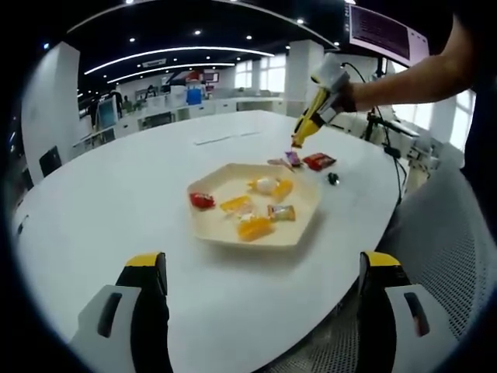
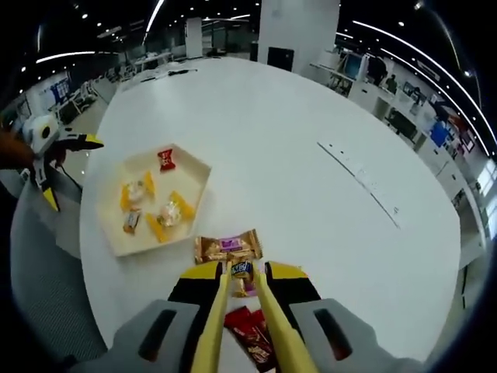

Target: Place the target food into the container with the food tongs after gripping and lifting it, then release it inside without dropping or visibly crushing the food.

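1. Left gripper (image 1: 264,284): jaws spread wide, nothing held, hovering near table (image 1: 116,194) edge.
2. Hexagonal tray (image 2: 198,167), left of centre in right gripper view, holds wrapped candies (image 2: 167,214).
3. Right gripper (image 2: 242,284) clamps yellow tongs (image 2: 233,326); tong tips pinch small wrapped candy (image 2: 242,272), just beside gold-purple wrapper (image 2: 227,247), outside tray.
4. Red packets (image 2: 252,334) lie under tongs.

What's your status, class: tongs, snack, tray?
Right tongs closing on a small wrapped snack beside the brown wrapper. Left tongs open, empty, facing the tray. Nothing in the way.
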`<state>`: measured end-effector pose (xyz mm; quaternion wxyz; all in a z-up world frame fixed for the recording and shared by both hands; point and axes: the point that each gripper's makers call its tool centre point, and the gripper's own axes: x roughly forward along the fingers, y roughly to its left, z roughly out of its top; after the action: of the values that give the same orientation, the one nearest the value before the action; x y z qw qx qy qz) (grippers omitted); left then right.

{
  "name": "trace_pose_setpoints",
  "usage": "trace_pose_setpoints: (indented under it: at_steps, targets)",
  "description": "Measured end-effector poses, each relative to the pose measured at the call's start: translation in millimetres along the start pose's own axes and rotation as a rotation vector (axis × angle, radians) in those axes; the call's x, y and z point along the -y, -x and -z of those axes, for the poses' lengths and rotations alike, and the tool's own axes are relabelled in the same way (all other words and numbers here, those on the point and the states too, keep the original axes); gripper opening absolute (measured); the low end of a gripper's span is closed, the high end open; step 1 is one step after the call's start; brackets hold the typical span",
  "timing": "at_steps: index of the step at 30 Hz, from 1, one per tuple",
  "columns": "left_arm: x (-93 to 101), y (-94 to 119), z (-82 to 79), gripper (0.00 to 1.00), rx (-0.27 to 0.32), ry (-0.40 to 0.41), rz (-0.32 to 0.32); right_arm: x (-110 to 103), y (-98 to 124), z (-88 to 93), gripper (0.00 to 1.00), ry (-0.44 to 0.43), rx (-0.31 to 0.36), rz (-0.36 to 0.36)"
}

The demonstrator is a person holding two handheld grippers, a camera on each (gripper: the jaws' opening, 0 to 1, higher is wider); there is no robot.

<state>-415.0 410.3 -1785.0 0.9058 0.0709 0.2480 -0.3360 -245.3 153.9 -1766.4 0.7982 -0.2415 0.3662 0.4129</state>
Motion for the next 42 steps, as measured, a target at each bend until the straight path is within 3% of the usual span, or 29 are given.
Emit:
trace_pose_setpoints:
  at_steps: [24,42]
  targets:
    - [0.2,1,-0.7,0.99,0.004,-0.017,-0.004,-4,17,-24.0,0.21,0.034,0.023,0.014]
    - [-2.0,2,-1.6,0.99,0.010,-0.018,-0.015,-30,11,-53.5,0.21,0.072,0.048,-0.024]
